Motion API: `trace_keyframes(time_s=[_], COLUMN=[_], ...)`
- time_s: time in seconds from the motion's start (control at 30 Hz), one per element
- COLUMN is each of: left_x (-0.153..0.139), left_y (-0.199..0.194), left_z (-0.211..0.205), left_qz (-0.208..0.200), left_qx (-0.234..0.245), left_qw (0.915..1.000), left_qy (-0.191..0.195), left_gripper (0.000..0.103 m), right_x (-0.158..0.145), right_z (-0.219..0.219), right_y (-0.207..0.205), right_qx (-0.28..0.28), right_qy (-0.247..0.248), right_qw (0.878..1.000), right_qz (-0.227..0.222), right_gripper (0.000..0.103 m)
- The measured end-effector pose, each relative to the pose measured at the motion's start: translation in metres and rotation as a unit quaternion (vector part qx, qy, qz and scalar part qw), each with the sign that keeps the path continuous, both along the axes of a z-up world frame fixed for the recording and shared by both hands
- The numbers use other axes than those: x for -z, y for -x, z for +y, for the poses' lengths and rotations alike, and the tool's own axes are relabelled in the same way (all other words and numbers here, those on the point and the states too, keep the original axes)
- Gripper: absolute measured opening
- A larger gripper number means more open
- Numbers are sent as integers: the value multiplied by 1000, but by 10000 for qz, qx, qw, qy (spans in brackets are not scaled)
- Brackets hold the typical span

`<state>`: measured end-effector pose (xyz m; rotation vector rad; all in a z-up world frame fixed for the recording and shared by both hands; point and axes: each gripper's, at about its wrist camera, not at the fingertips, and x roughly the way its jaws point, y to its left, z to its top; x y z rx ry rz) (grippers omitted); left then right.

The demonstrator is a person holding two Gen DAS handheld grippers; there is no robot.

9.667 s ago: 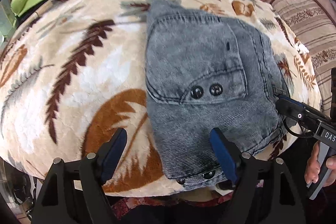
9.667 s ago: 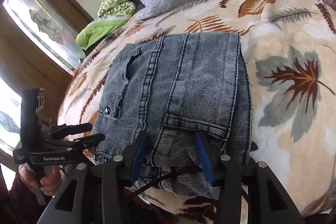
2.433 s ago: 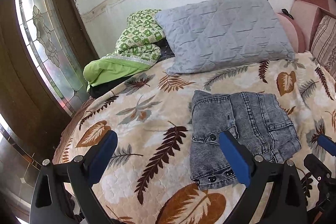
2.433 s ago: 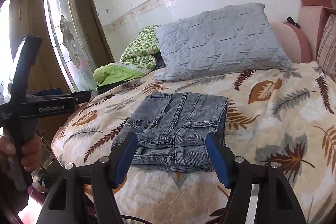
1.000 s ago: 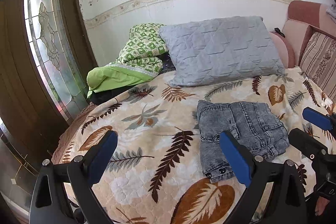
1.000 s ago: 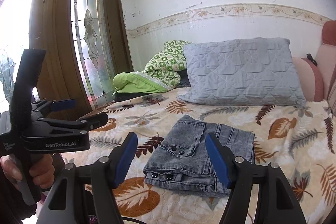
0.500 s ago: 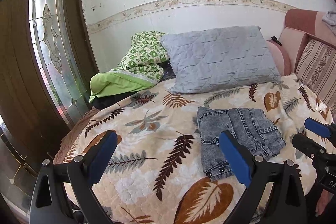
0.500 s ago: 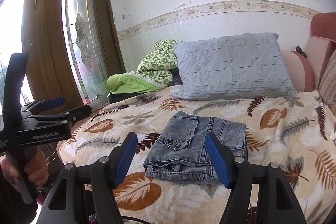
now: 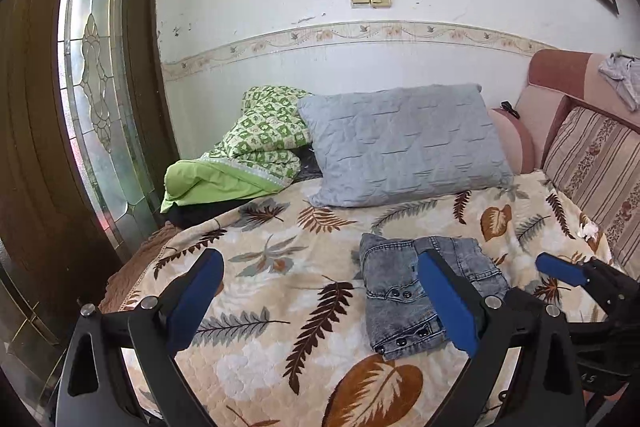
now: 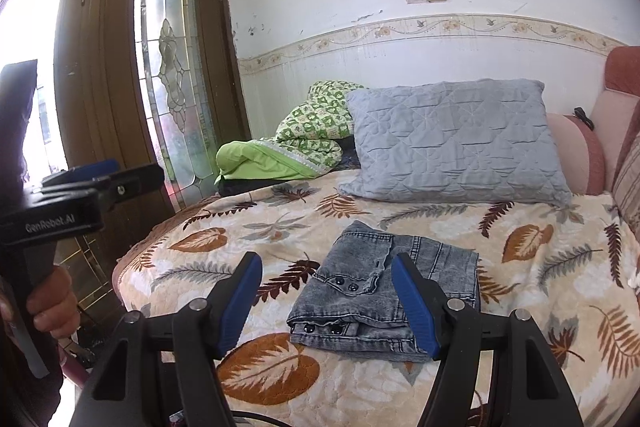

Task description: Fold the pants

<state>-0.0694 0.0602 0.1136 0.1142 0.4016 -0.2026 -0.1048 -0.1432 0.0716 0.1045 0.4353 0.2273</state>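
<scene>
The grey denim pants (image 9: 404, 291) lie folded into a compact rectangle on the leaf-patterned bedspread (image 9: 280, 291), snap buttons toward the front edge. They also show in the right wrist view (image 10: 360, 303). My left gripper (image 9: 320, 287) is open and empty, held back from the bed and above it. My right gripper (image 10: 326, 291) is open and empty too, well short of the pants. The right gripper shows at the right edge of the left wrist view (image 9: 568, 273). The left gripper shows at the left of the right wrist view (image 10: 100, 173).
A grey quilted pillow (image 9: 404, 143) and a green patterned blanket (image 9: 248, 155) lie at the head of the bed. A striped sofa back (image 9: 596, 167) runs along the right. A brown door with leaded glass (image 9: 100, 99) stands at the left.
Both grippers have drawn back and up from the bed. The folded pants look smaller and farther away; they have not moved on the bedspread.
</scene>
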Motion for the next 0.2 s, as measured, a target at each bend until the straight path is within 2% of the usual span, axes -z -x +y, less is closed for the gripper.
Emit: trace_keyframes(time_s=[0.2], left_x=[9], left_y=[-13], left_z=[-2], left_qz=[87], left_qx=[70], left_qw=[9998], left_qy=[140], left_gripper=[98], right_x=[9], right_z=[-2], right_y=[-7], right_qx=[6], right_qy=[-36], right_qw=[10000], right_qz=[92], right_gripper=[70])
